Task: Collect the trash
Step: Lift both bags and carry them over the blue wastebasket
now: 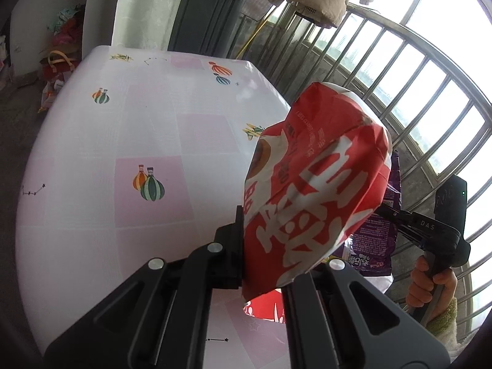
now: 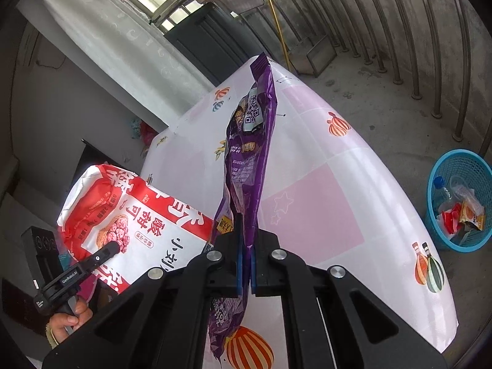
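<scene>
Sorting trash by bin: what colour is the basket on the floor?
Blue basket, a plastic mesh, clearest in the right wrist view.

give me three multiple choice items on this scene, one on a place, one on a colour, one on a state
1. Where is the blue basket?
A. on the table
B. on the floor beside the table
C. in a gripper

2. What colour is the snack bag in the right gripper?
A. purple
B. green
C. yellow

3. How is the left gripper?
A. open, holding nothing
B. shut on the red and white bag
C. out of sight

Answers: 1 B, it stands on the concrete floor next to the table; 2 A, purple foil shows between the pads; 3 B, the bag is clamped in it.
</scene>
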Available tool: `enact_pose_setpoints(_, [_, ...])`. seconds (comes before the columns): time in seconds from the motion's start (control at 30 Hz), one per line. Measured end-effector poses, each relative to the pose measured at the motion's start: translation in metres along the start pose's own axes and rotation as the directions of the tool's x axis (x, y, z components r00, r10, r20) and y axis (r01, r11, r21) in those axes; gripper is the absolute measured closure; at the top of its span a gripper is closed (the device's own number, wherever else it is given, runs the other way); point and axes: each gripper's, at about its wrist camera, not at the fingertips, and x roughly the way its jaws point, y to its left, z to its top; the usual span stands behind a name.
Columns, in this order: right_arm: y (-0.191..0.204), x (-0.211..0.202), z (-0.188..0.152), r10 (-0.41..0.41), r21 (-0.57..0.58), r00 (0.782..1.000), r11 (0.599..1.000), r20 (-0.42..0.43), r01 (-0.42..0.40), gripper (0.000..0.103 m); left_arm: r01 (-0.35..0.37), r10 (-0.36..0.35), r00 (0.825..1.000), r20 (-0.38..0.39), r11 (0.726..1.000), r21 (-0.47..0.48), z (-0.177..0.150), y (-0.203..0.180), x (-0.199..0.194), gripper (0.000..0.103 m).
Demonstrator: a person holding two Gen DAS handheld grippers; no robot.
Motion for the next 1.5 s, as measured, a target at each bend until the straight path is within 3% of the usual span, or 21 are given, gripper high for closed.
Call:
enact_pose_setpoints(0.5, [-0.002,-0.007,0.002,0.019,0.018,1.0,1.0,0.022,-0.02,0.1,-0.11,0.101,0.99,0.101,0.99,0.092,0.015,-0.014,-0.021,0.102])
enact_pose_setpoints(0.83, [-0.004,-0.004,0.003,0.038,0.017,0.999,0.999,0.022,-0.039,0.1,-0.192,0.169,0.972,0.16,0.971,0.145,0.019,-0.025,-0.031,0.102])
enact_pose_setpoints(1.5, [-0.009,-0.007,0.002,0.071,0.017,0.997,0.997,0.027,-0.072,0.1,-0.274,0.234,0.949,0.211,0.944,0.183,0.016,-0.037,-0.039,0.102])
